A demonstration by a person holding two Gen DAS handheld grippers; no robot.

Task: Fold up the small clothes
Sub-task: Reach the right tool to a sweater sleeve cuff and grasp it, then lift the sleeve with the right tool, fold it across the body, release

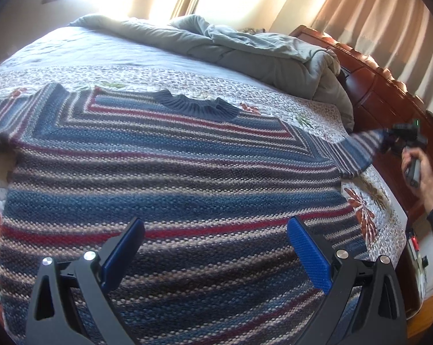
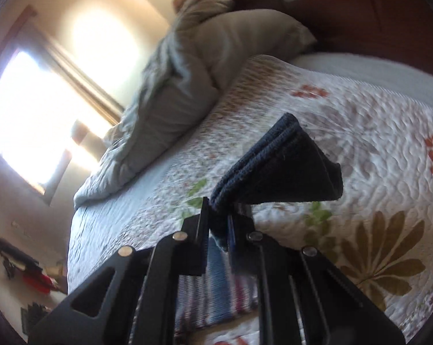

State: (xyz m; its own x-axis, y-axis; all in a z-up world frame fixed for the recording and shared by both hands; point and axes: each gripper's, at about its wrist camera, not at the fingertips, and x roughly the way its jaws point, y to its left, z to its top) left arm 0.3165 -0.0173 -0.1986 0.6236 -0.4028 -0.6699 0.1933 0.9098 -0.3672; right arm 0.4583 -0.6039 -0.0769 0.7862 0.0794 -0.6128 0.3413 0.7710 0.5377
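A striped knit sweater (image 1: 170,172) in blue, red and grey lies flat on the quilted bed, its dark ribbed collar (image 1: 196,106) at the far side. My left gripper (image 1: 216,230) is open, its blue pads just above the sweater's lower body. My right gripper (image 1: 388,139) shows at the right edge of the left wrist view, pulling the right sleeve (image 1: 357,152) outward. In the right wrist view that gripper (image 2: 219,215) is shut on the sleeve's dark ribbed cuff (image 2: 276,169), which is lifted above the quilt.
A floral quilt (image 2: 360,132) covers the bed. A rumpled grey duvet (image 1: 245,51) lies at the far side by the wooden headboard (image 1: 383,86). Curtains (image 1: 388,28) hang behind. Small items lie on the floor (image 2: 23,270) beside the bed.
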